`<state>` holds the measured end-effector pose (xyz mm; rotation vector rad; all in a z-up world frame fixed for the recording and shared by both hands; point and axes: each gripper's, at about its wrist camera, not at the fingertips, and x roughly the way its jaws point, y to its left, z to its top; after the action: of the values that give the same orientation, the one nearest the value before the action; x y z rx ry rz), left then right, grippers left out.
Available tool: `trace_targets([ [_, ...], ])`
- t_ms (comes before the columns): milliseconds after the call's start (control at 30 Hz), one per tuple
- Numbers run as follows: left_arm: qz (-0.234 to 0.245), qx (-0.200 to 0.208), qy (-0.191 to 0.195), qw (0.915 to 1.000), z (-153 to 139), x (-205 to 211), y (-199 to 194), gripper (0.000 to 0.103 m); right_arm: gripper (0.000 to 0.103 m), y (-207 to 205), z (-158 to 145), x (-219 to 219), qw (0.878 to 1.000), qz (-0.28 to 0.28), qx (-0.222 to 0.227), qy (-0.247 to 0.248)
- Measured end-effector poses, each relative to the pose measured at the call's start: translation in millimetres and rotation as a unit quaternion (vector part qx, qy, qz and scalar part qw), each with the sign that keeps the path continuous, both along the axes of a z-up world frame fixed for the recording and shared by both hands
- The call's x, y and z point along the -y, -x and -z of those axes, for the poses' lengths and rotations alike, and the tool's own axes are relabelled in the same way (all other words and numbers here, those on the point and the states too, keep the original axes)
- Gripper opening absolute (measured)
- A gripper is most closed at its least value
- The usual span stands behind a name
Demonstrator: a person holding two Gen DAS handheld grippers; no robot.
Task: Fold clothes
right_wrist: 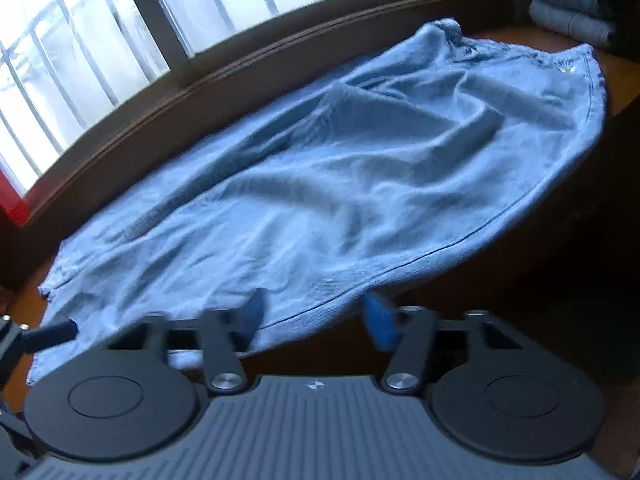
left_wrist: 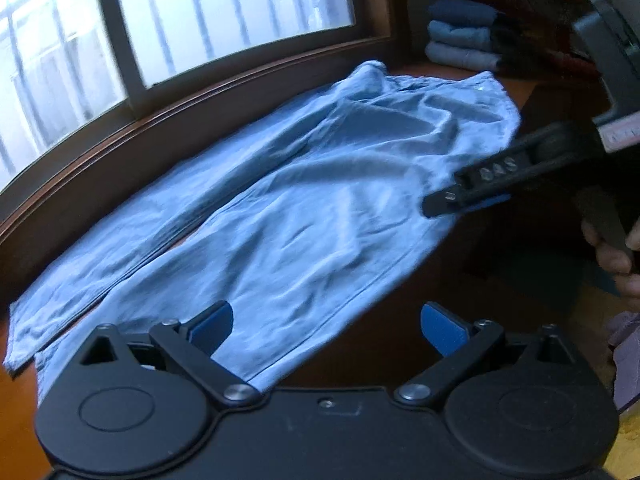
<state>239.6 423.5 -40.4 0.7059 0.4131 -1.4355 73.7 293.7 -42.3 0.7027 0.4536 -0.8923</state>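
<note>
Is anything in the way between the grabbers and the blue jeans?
Nothing visible. The light blue jeans lie spread flat by the window, and the left gripper hangs open right over their near edge. The right gripper is at the near hem too, with only cloth before it.

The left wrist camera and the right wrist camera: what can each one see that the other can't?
Only the left wrist view shows a hand holding the right tool over the pants' edge, plus the open left tool.

Only the right wrist view shows a red strip by the window.

Both show the light blue pants spread under the window, with the stack of folded clothes in the corner.
</note>
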Motion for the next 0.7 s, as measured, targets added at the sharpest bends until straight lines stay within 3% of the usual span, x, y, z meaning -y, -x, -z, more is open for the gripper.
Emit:
trace_targets([
  [67, 0.01, 0.007, 0.005, 0.9999, 1.7, 6.3, 8.8, 0.101, 0.045, -0.9, -2.0, 0.1, 1.0, -0.015, 0.015, 0.009],
  [133, 0.021, 0.019, 0.014, 0.9995, 5.3, 14.0, 15.9, 0.101, 0.029, -6.3, -4.2, 2.9, 0.999, -0.029, 0.016, 0.022],
  [300, 0.036, 0.056, 0.031, 0.9973, 15.2, 36.9, 30.5, 0.1, 0.027, -15.3, -9.9, 12.0, 0.997, -0.047, 0.048, 0.029],
  [400, 0.055, 0.082, 0.019, 0.9949, 23.9, 50.8, 39.1, 0.093, 0.027, -13.7, -15.9, 13.8, 0.996, -0.056, 0.056, 0.032],
  [467, 0.07, 0.091, 0.022, 0.9932, 25.5, 51.6, 45.7, 0.093, 0.029, -6.2, -19.3, 15.1, 0.996, -0.056, 0.057, 0.029],
  [533, 0.077, 0.097, 0.025, 0.992, 25.1, 51.7, 51.7, 0.094, 0.043, 5.0, -20.2, 16.4, 0.997, -0.044, 0.055, 0.027],
  [633, 0.074, 0.118, 0.022, 0.99, 24.6, 54.3, 54.2, 0.094, 0.059, 27.3, -17.1, 19.3, 0.999, 0.024, 0.034, 0.029],
  [700, 0.082, 0.121, 0.023, 0.9889, 23.9, 54.6, 49.7, 0.094, 0.059, 42.4, -11.8, 23.6, 0.997, 0.074, 0.026, 0.011],
])
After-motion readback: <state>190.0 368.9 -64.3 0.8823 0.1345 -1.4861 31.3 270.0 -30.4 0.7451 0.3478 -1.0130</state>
